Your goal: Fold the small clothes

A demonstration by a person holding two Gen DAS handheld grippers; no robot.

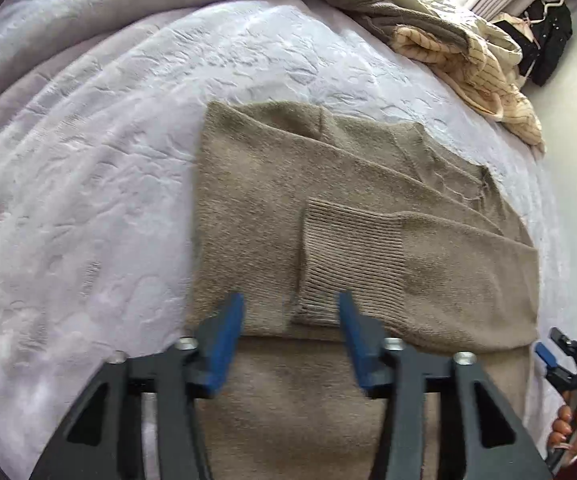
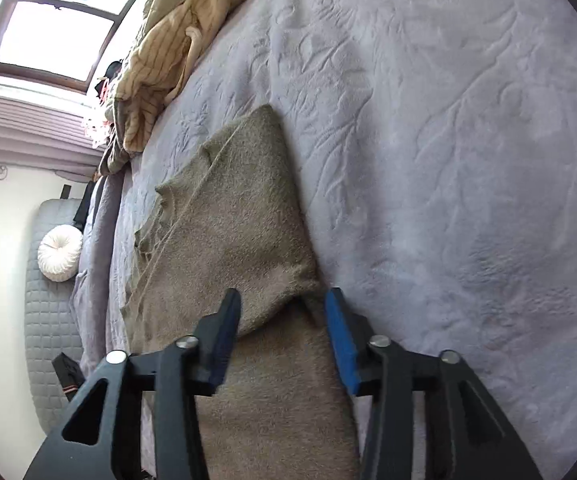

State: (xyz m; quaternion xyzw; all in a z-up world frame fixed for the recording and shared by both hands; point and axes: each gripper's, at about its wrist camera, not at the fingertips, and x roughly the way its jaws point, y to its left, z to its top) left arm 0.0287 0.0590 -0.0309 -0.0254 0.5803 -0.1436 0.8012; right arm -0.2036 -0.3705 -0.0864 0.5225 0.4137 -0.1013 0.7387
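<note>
Both the left gripper (image 1: 291, 312) and right gripper (image 2: 284, 308) are being held spread apart just above the part-folded tan sweater (image 1: 328, 216).

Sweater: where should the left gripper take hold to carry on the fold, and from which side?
Probably the near hem of the sweater, coming in low from the near edge. The sleeve, with its ribbed cuff, already lies across the body, so the bottom part, flat on the bed, looks like the free flap. The left gripper is open above that edge, jaws either side of the cuff.
</note>
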